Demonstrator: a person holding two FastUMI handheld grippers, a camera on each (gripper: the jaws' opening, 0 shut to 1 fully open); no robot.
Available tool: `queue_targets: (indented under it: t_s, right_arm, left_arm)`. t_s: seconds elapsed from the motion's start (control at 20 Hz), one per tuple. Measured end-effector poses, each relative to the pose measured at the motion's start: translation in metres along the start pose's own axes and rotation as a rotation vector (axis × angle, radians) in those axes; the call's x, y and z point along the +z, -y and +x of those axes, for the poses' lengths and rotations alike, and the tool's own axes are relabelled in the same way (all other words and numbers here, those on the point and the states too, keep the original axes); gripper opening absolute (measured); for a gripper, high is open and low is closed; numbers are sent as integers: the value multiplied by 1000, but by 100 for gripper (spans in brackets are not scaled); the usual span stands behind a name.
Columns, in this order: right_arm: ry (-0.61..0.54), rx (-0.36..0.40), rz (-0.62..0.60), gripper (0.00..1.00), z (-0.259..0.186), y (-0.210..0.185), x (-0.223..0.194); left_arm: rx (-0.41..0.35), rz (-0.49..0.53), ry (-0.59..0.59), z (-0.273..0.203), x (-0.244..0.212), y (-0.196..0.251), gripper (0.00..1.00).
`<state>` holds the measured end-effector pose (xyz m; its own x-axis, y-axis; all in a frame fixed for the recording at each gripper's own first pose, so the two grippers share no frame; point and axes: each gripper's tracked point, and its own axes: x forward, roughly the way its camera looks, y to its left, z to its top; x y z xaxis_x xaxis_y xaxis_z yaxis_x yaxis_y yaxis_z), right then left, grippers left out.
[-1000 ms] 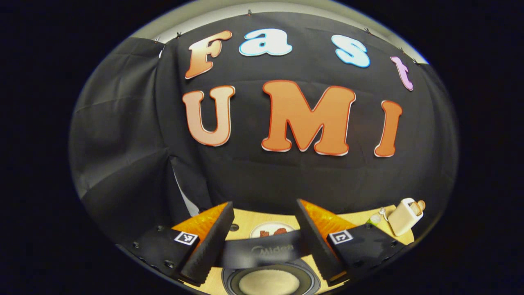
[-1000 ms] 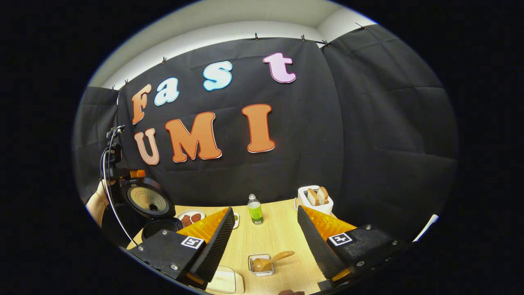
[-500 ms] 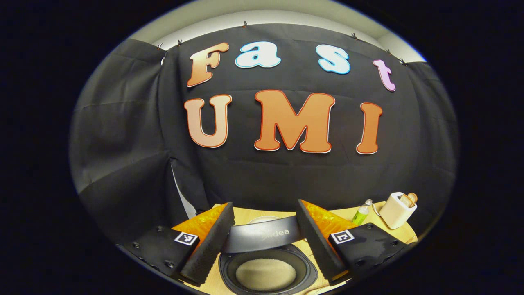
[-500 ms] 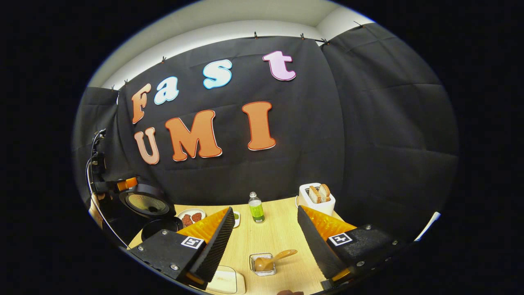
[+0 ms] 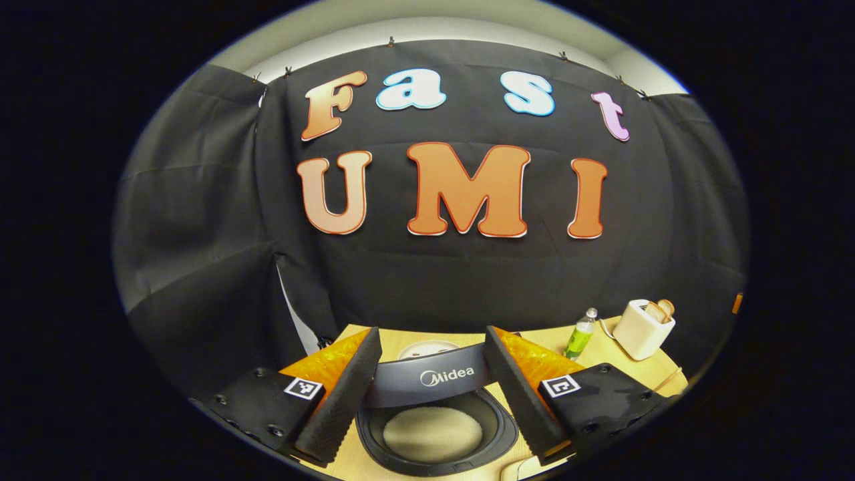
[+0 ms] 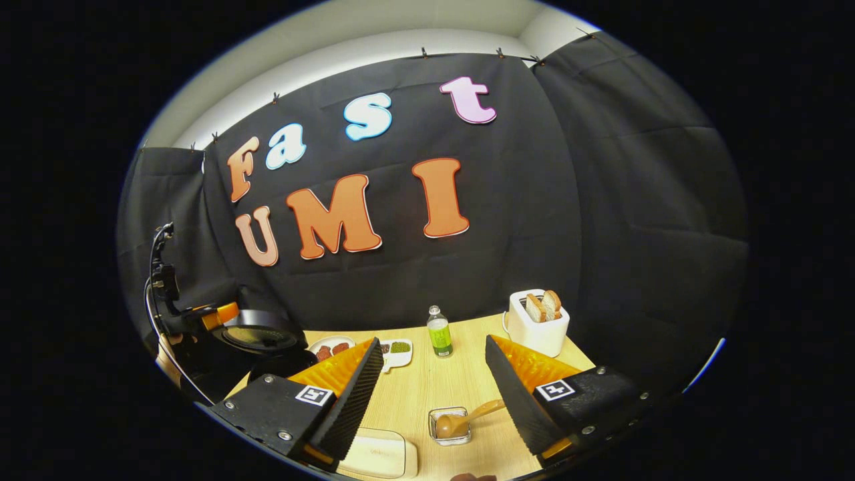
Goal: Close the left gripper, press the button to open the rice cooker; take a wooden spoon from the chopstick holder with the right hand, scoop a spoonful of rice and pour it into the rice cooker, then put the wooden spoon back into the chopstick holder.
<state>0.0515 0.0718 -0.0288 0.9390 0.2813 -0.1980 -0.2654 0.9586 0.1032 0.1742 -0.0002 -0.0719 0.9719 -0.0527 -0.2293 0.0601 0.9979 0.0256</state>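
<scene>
The rice cooker point(image 5: 435, 434) stands open. Both the left gripper point(image 5: 433, 374) and right gripper point(image 6: 433, 381) are spread wide, empty. Next, judged: the right gripper grasps the wooden spoon point(image 6: 467, 418).

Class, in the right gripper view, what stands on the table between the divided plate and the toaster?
A green bottle stands between the plate and the toaster; bare tabletop otherwise.

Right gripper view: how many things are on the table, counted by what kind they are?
Cooking machines: 2, the rice cooker and the toaster
Bottles: 1, the green bottle
Food dishes: 2, the round plate and the small dish
Spoons: 1, the wooden spoon
Spoon holders: 1, the chopstick holder
Boxes: 1, the cream box
Total: 8
</scene>
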Motion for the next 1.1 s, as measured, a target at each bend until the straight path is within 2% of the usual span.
queue_targets:
  t_s: [0.15, 0.4, 0.45, 0.55, 0.65, 0.75, 0.8, 0.85, 0.95, 1.1]
  right_arm:
    - [-11, 2, 31, 95, 0, 2, -4]
    - [-43, 23, 67, 95, 0, -5, -16]
    - [-51, 28, 71, 95, 0, -7, -20]
    - [-69, 30, 77, 95, -1, -7, -28]
    - [-82, 31, 96, 95, -1, -6, -31]
    - [-90, 29, 118, 95, 2, -5, -34]
    - [-95, 26, 125, 95, 1, -4, -36]
    - [-101, 23, 125, 95, 2, -3, -37]
    - [-108, 19, 117, 94, 3, -2, -40]
    - [-109, 20, 91, 94, 4, -4, -42]
  left_arm:
    - [-60, -33, -51, -18, -38, 13, 99]
    - [-95, -55, -101, -32, -91, 25, 100]
    - [-91, -70, -126, -34, -107, 25, 98]
    - [-60, -68, -143, -31, -130, 20, 100]
    - [-39, -40, -161, -27, -155, 20, 94]
    - [-20, 17, -188, -29, -181, 23, 97]
    - [-15, 44, -138, -25, -174, 21, 96]
    - [-5, 22, -173, -26, -182, 22, 97]
    - [-1, -10, -158, -29, -181, 24, 99]
    - [-14, 40, -140, -26, -178, 26, 96]
